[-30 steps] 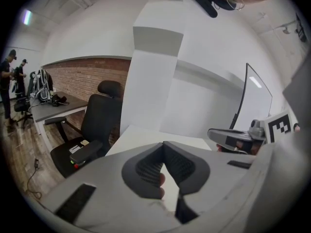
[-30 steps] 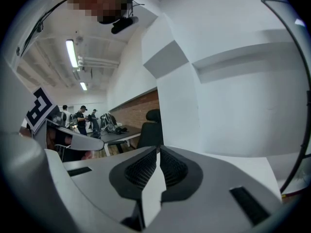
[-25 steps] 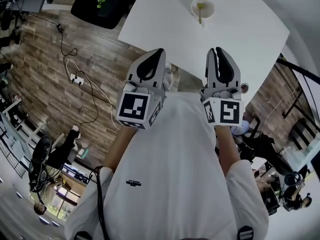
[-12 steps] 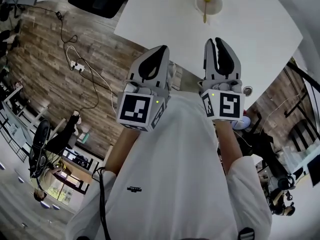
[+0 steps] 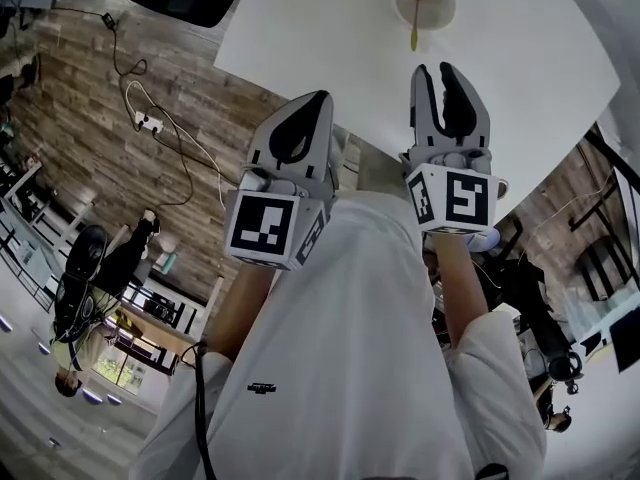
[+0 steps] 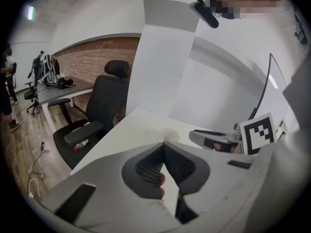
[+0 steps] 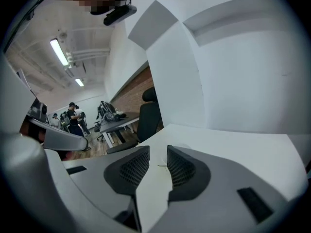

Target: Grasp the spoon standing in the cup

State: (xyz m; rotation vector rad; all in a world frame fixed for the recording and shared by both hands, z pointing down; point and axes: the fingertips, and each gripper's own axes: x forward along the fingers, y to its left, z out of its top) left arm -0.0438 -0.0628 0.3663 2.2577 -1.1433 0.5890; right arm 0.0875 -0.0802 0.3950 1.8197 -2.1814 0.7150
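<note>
Spoon [image 5: 414,23], yellow-green and slim, stands in a round white cup [image 5: 445,6] on the white table [image 5: 330,38], straight ahead of the right tool [image 5: 434,73] and well apart, its handle leaning back toward that tool. Right tool is nearer, jaws opening, nothing between. Left tool [image 5: 320,98] has its jaws together, empty.

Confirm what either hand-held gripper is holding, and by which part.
Nothing is held. The left hand-held gripper is shut on nothing; the right hand-held gripper is opening, nothing between its jaws. The spoon stands untouched in the cup.
</note>
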